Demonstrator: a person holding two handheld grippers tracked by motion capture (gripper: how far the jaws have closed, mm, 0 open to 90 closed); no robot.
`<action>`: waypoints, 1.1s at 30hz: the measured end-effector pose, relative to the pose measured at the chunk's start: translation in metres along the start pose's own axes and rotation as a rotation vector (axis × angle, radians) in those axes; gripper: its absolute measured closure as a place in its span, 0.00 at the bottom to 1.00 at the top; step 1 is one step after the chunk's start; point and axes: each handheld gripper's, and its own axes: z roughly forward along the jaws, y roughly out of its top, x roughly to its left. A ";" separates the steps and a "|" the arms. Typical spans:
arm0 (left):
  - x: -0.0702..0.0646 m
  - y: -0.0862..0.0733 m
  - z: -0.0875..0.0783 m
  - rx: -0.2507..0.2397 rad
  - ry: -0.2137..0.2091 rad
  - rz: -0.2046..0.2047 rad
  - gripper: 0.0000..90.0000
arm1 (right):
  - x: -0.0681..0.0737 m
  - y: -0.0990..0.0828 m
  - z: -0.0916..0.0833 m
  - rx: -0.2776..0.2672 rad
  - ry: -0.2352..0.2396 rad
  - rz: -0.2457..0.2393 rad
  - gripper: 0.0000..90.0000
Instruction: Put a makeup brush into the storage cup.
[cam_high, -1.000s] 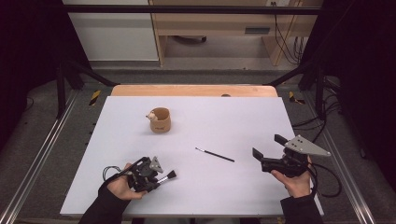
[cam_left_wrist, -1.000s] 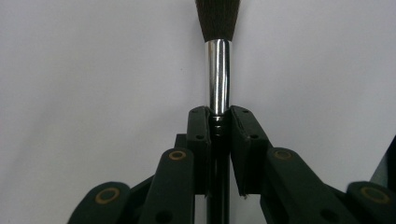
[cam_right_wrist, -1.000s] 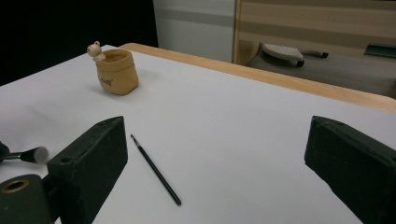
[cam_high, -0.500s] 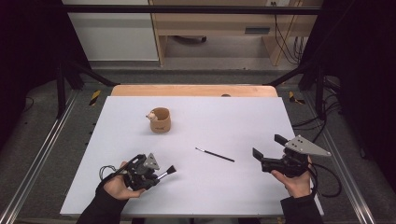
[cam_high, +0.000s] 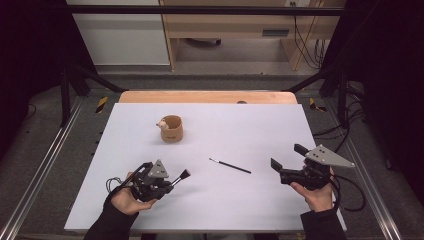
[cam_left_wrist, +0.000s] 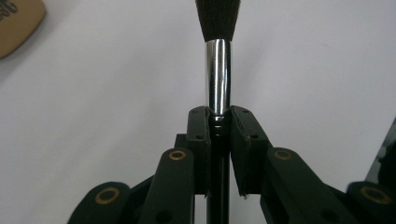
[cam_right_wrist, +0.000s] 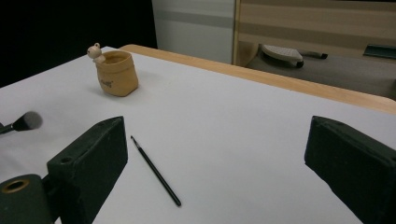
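My left gripper is at the near left of the white table, shut on the black handle of a thick brush. In the left gripper view the jaws clamp just below the brush's silver ferrule, and its dark bristles point away. A thin black brush lies flat in the table's middle. My right gripper is open at the near right with nothing between its pads; in the right gripper view the thin brush lies just ahead of the left jaw. A tan cup with a small figure on its rim stands farther back.
The cup stands upright, far left in the right gripper view, and the thick brush's blurred head is at that view's left edge. A wooden strip runs along the table's far edge. A cable trails from the right gripper.
The left gripper and its brush have shifted slightly, so the brush head sits a little farther up in the high view. The right gripper has kept still.
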 end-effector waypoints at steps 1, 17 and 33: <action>0.001 0.000 -0.001 -0.013 0.005 -0.008 0.87 | 0.000 0.000 0.000 -0.001 -0.002 0.001 0.07; 0.011 -0.004 -0.010 -0.164 0.071 -0.140 0.87 | 0.000 0.000 0.000 -0.004 -0.003 0.008 0.07; 0.025 -0.005 -0.027 -0.350 0.128 -0.236 0.87 | -0.001 -0.002 0.001 0.002 -0.002 0.003 0.07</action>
